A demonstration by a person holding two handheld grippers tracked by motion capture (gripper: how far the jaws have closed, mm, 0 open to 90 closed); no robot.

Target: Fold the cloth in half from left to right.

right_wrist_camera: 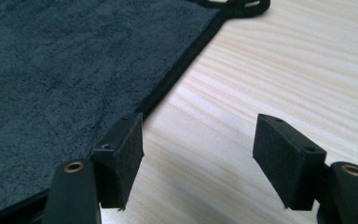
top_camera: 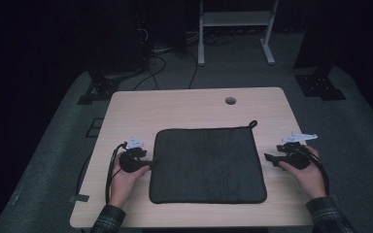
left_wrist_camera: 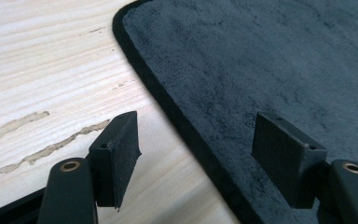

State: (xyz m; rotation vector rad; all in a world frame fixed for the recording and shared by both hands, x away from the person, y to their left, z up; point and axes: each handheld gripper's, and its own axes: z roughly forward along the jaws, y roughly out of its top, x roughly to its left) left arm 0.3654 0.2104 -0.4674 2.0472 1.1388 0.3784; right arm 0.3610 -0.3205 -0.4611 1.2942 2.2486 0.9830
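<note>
A dark towel (top_camera: 208, 165) is spread flat at the middle of the tabletop (top_camera: 175, 104); nothing appears to have been done to it yet. The left tongs (top_camera: 150, 162) are held released astride its left edge, the right tongs (top_camera: 268, 158) released just beside its right edge.

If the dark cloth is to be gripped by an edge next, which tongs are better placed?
Left, probably. The left tongs are open and already straddle the cloth edge. The right tongs are open beside the opposite edge, mostly over bare table.
</note>
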